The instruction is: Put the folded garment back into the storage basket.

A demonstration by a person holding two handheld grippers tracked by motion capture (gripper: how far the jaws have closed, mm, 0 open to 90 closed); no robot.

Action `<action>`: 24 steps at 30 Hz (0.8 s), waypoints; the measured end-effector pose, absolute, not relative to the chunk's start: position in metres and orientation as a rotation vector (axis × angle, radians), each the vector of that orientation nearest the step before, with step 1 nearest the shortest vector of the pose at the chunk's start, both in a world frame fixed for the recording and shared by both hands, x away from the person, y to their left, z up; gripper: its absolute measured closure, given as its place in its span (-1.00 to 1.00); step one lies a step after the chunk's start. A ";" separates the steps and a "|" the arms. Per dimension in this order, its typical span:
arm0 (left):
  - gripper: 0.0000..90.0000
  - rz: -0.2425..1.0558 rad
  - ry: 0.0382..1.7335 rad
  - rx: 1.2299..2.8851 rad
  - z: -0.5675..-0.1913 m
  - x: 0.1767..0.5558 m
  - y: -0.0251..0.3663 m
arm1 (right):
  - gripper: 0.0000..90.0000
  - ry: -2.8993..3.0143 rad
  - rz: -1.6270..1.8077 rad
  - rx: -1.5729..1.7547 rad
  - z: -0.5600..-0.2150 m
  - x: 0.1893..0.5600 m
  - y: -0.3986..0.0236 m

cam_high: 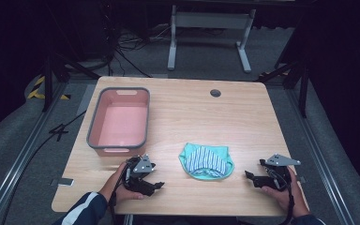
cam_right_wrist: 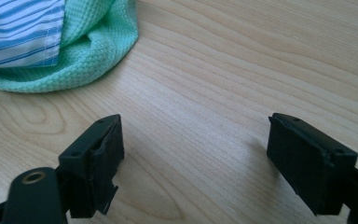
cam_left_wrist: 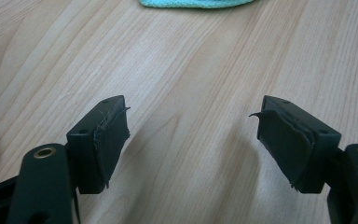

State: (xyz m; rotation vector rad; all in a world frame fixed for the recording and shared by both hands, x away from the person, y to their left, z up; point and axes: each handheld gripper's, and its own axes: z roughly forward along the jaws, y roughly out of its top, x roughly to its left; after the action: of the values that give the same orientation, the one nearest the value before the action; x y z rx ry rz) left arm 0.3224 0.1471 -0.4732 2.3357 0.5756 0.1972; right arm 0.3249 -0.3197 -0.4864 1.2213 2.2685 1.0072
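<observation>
Folded green and striped cloth (cam_high: 206, 161) lay near the table's (cam_high: 243, 117) near edge, long axis running left-right, between left gripper (cam_high: 155, 184) and right gripper (cam_high: 249, 176), both fingers spread wide, holding nothing.

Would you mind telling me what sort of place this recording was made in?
Most likely a lab or studio set up for recording handling work, not a home: a bare wooden table stands among dark curtains, cables trail over the grey floor, and a person holds a tracked gripper in each hand beside a folded cloth and a pink basin.
</observation>
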 end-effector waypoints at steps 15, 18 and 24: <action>-0.31 0.262 0.596 2.323 -0.464 0.335 0.123 | -0.23 2.297 1.085 1.186 -0.472 0.330 -0.311; -0.23 0.295 0.604 2.317 -0.459 0.342 0.114 | -0.19 2.305 1.064 1.150 -0.464 0.333 -0.298; -0.15 0.309 0.610 2.301 -0.457 0.355 0.097 | -0.12 2.326 1.091 1.101 -0.455 0.341 -0.280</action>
State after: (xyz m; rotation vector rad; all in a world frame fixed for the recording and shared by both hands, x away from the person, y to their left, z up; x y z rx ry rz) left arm 0.3547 0.0971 -0.4565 2.3009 0.6103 0.3093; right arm 0.3408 -0.2797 -0.4551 1.1014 2.3263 1.0910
